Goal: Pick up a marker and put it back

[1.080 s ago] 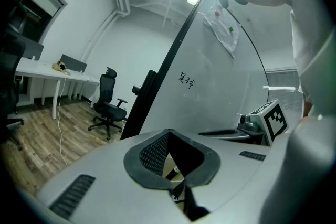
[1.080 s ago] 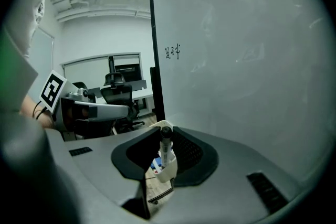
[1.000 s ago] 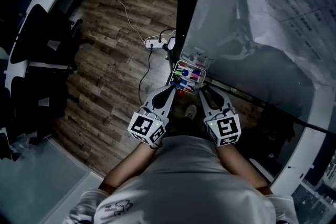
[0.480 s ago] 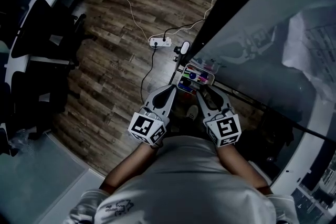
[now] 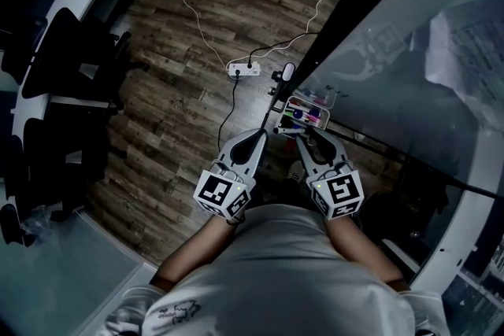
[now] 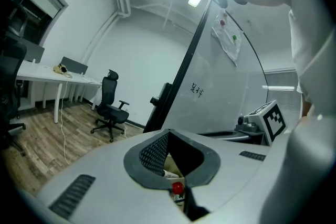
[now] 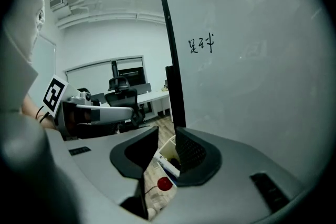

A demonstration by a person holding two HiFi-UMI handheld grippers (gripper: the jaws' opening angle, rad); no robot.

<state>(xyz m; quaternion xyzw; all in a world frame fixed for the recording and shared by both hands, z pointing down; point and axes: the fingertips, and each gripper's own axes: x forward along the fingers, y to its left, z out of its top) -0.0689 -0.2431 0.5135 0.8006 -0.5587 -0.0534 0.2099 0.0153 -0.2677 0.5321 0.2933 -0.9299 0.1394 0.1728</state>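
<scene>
Left gripper (image 5: pixel 253 139): jaws a narrow gap apart, nothing between them, tips just short of the tray (image 5: pixel 323 108), above the wood floor (image 5: pixel 173 106). Markers (image 5: pixel 301 116) lie in the tray at the whiteboard's (image 5: pixel 394 90) lower edge. Right gripper (image 5: pixel 305 134): jaws narrowly apart, empty, tips near the tray's near end.
</scene>
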